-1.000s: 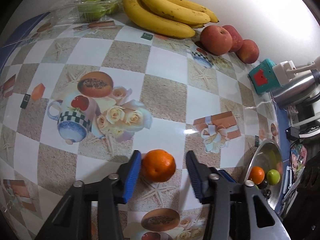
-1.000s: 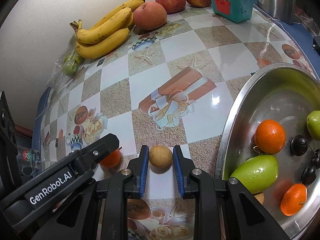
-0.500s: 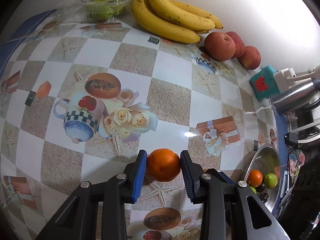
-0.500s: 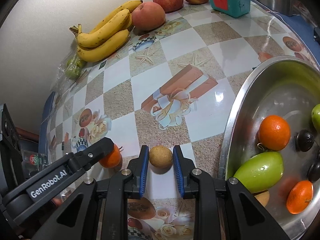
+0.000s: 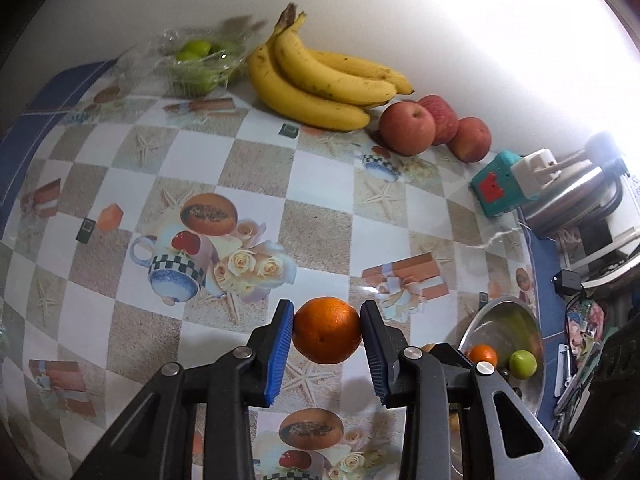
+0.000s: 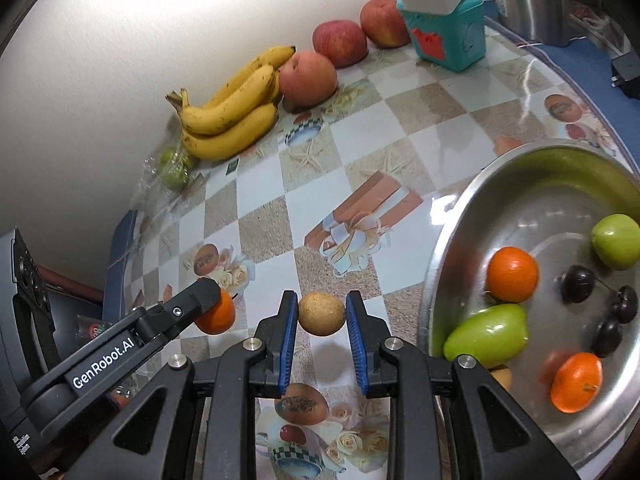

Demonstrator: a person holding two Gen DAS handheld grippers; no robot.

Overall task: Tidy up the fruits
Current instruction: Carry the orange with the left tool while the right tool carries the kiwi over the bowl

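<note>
Near edge of the bench (image 5: 312, 232): we hold one fruit in each gripper, both seemingly just clear of the surface, judging by the shadows beneath.
Left gripper (image 5: 327, 336): fingers (image 5: 280, 344) narrowed onto an orange (image 5: 327, 336), blue ribbed pads pressing its two sides at the widest part, which we judge keeps a round thing from squirting out.
Right gripper (image 6: 322, 314): fingers (image 6: 289, 336) closed on a small tan round fruit (image 6: 322, 314), again gripped across the middle.
Destination, our guess: steel bowl (image 6: 452, 240) at the right, just beside the tan fruit; it already holds two oranges, two green fruits and some dark cherries, so loose small fruit seems to gather there.
Left where they are: bananas (image 5: 320, 80), three red apples (image 5: 406, 128) and a clear pack of limes (image 5: 196, 64) sit along the wall, well apart from the bowl.
Textures: orange skin is pitted and slightly glossy; the tan fruit looks matt and rough; the bowl is polished and mirrors its contents; the bench cover is a slick printed sheet with glare spots.
Shapes: both held fruits are near-spherical, likely to roll once released.
Other items: teal box (image 6: 448, 32), metal kettle (image 5: 572, 200).
</note>
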